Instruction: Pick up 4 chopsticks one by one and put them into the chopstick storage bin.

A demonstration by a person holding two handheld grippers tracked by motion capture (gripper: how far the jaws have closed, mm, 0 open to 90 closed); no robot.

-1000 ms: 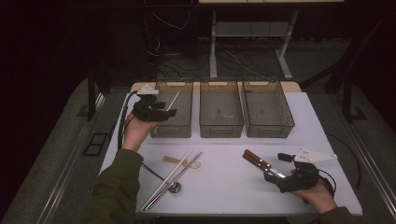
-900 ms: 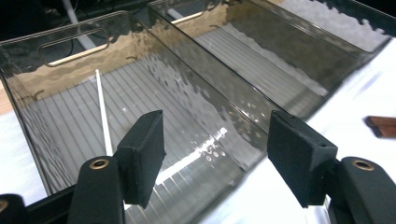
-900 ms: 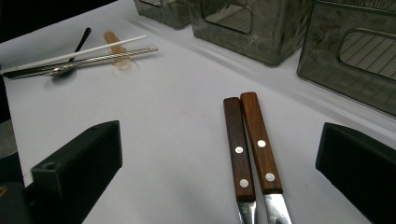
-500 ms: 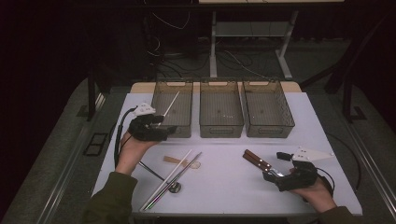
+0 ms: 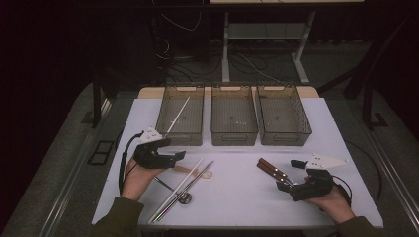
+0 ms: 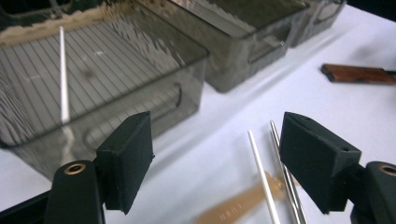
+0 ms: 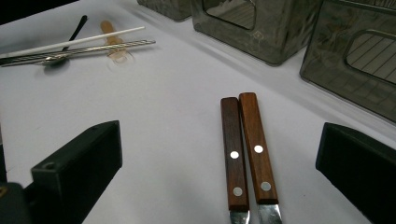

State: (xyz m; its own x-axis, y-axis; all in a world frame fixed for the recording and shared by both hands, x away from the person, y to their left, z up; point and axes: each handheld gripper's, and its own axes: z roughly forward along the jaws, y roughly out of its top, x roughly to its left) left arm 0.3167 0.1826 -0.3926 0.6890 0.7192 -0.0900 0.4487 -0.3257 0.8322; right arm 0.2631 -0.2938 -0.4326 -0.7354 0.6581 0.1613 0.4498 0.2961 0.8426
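High view: my left gripper, jaws just opening and empty, hovers above white chopstick and metal chopsticks. Left gripper view alone shows another white stick inside the left bin. My right gripper, released, flanks two wooden-handled knives lying side by side.

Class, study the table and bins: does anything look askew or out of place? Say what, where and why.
One white chopstick leans in the left bin, its far end propped on the rim rather than lying flat. Its likely partner, another white chopstick, lies on the table among metal ones. Nothing looks spilled or damaged.
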